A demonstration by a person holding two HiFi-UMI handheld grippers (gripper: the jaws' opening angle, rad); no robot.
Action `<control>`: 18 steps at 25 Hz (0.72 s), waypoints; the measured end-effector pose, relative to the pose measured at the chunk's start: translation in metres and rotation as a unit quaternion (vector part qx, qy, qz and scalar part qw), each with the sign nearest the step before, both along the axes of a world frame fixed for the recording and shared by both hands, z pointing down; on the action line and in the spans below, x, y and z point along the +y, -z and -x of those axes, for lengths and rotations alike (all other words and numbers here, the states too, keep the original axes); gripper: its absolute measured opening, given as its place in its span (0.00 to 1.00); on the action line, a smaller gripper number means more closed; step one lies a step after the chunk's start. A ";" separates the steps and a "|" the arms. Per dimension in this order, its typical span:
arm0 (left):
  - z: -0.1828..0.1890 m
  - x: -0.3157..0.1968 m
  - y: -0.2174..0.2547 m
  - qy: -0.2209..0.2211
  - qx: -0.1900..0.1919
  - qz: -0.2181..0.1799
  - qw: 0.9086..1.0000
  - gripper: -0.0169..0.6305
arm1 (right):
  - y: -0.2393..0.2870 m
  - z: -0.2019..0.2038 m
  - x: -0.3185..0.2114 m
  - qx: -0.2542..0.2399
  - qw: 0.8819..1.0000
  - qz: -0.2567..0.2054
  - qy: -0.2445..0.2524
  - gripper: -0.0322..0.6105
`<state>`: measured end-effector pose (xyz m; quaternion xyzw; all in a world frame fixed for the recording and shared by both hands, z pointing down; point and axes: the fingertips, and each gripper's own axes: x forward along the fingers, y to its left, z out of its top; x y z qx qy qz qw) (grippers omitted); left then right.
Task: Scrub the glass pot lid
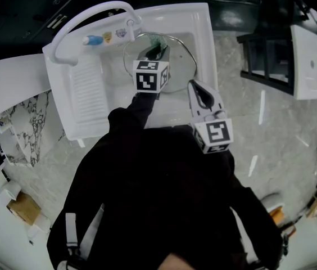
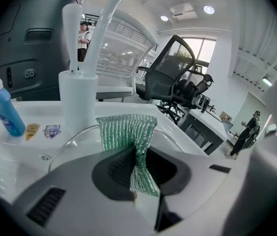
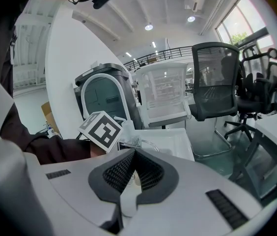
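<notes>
Green mesh scrubber [image 2: 127, 131] pinched in left hand-held gripper [image 2: 138, 157], against glass lid [image 2: 79, 144].

No lettering can be read; the stickers [image 2: 52, 131] on the sink [image 2: 35, 114] (one blue, one orange) are too small.

The right gripper [image 3: 134, 154] is holding its jaws pressed together in a narrow V (a small pale thing is sitting low in the seam, too unclear to name). Just beyond them, the other gripper's marker cube [image 3: 100, 129] is tilting beside a white sink [image 3: 170, 141], with a dark sleeve [image 3: 45, 144] trailing behind it at the left. A black office chair [image 3: 214, 87] is standing farther back.
</notes>
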<state>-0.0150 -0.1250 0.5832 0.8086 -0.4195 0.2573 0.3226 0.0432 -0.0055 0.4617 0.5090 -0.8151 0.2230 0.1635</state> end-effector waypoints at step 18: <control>-0.025 0.011 0.003 -0.016 0.000 0.003 1.000 0.12 | 0.004 -0.019 0.002 -0.003 1.000 -0.007 -0.004 0.05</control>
